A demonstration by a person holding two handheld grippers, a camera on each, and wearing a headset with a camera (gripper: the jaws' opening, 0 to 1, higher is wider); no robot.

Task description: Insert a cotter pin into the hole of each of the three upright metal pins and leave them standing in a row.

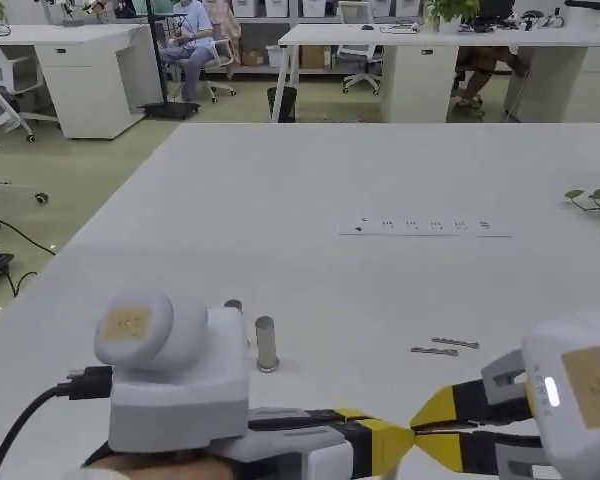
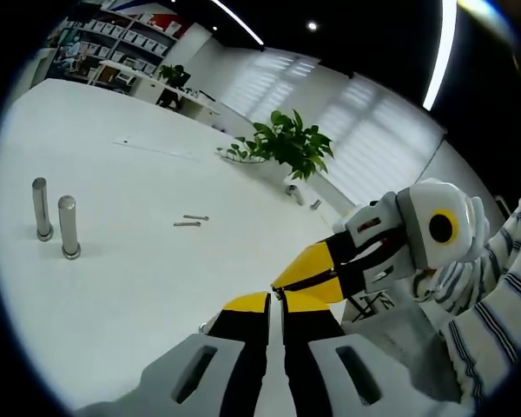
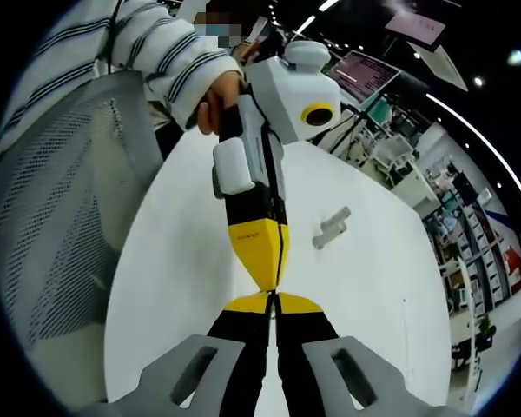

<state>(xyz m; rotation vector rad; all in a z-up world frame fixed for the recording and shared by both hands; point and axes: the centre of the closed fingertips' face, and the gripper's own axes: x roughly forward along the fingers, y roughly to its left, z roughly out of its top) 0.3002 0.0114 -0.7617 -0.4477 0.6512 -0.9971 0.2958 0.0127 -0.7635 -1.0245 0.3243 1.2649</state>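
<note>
From my screen the upright pins (image 2: 67, 226) read as smooth grey metal with a dull sheen, the cotter pins (image 1: 455, 343) as thin bright metal. The tabletop (image 1: 380, 180) is smooth matt white. On the left gripper (image 2: 276, 300) and right gripper (image 3: 273, 300): matt yellow-and-black plastic, semi-gloss white shells. The sleeve (image 2: 491, 295) is striped cloth

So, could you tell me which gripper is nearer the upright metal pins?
The left gripper: it lies just in front of the pins; the right gripper reaches in from farther right.

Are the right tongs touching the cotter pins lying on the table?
Apart. The head view shows bare tabletop between the right tongs and the two cotter pins lying farther back.
</note>
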